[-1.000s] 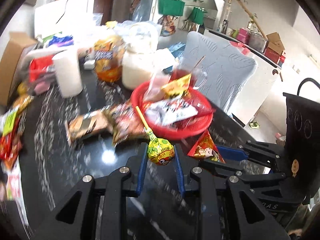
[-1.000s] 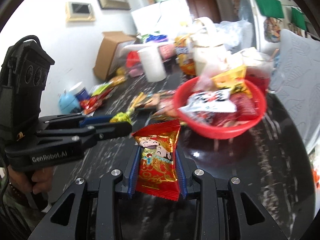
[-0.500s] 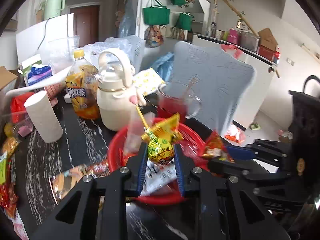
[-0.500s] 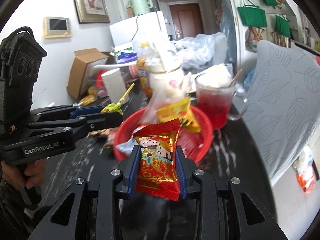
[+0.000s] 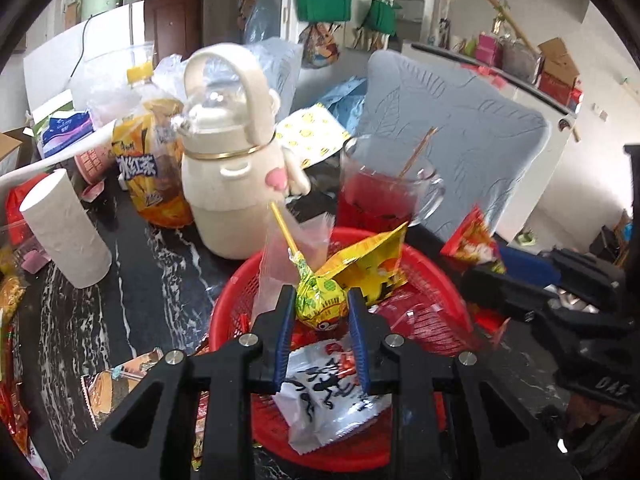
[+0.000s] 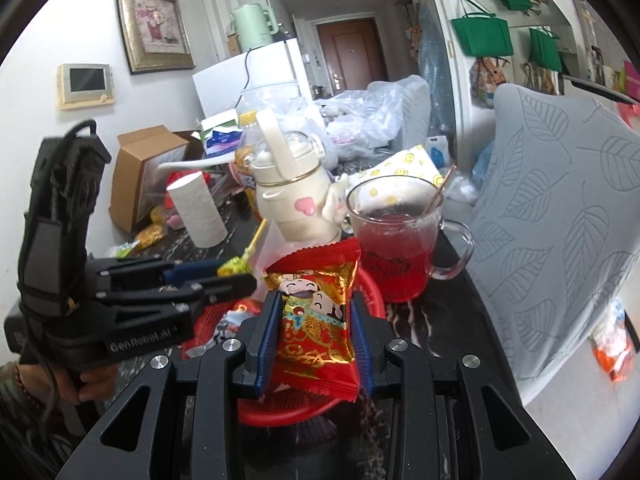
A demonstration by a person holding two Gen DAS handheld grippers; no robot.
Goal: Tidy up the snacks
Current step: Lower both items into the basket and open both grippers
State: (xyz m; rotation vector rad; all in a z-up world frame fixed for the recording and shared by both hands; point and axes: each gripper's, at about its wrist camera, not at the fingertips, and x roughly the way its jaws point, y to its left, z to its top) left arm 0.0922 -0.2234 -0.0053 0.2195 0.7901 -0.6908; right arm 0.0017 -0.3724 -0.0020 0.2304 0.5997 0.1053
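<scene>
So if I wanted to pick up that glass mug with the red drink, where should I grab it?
Probably by the handle. It sticks out on the side away from the cream bottle, where the space beside it is free. Come in level from that side, keeping the glass mug upright: it is open, nearly full, with a stick leaning inside.

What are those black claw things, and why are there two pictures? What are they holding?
No robot here: a person holds a grabbing tool, called a gripper, in each hand. A small camera sits on each one and looks along its fingers, which gives two pictures. In the left camera's picture the left gripper pinches a lollipop in a yellow-green wrapper. In the right camera's picture the right gripper holds a red snack packet. Both hover over a red basket with snacks already inside, on a dark table. Behind it stand a cream bottle, a glass of red drink and a paper roll.
</scene>
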